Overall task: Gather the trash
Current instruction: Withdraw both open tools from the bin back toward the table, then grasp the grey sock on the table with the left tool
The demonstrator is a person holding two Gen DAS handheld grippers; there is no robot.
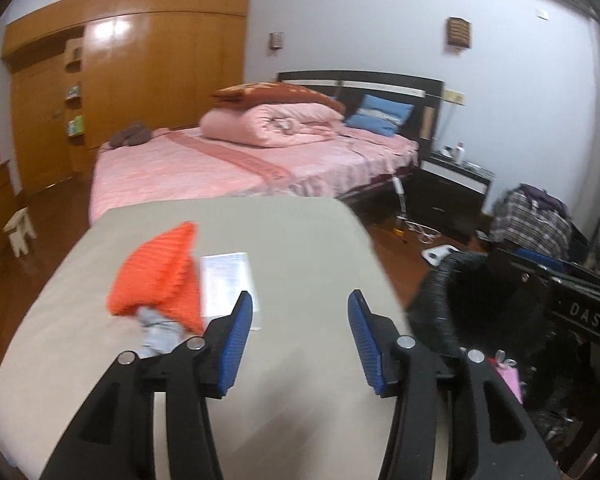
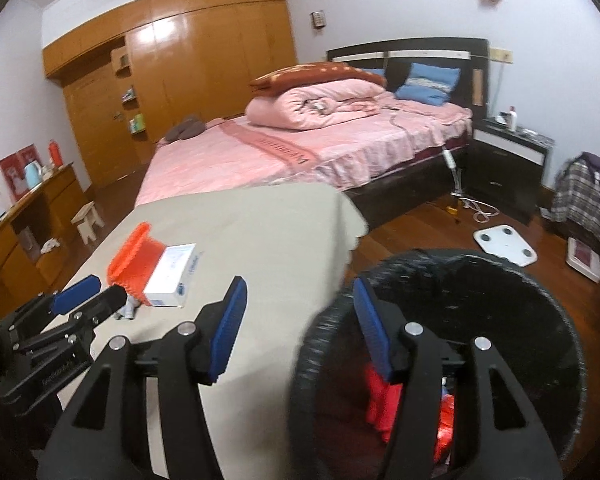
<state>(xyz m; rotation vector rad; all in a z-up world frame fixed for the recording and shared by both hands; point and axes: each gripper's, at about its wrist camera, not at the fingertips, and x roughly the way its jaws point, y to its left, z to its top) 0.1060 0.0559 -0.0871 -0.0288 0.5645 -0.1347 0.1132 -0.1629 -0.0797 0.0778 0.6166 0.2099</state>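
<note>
An orange ridged object [image 1: 160,276] lies on a beige table [image 1: 300,240], over a grey crumpled scrap [image 1: 160,332] and next to a white box [image 1: 230,284]. My left gripper [image 1: 300,344] is open and empty, just right of the orange object. In the right wrist view the orange object [image 2: 134,260] and the white box [image 2: 170,270] sit at left, with the left gripper [image 2: 88,294] beside them. My right gripper [image 2: 298,328] is open and empty over the rim of a black bin [image 2: 480,280] that holds red trash [image 2: 380,404].
The bin [image 1: 480,300] stands at the table's right edge. Beyond the table is a pink bed [image 2: 320,144], a wooden wardrobe [image 2: 180,60], a dark nightstand [image 2: 508,160], a white scale [image 2: 504,246] on the floor, and a wooden desk [image 2: 28,220] at left.
</note>
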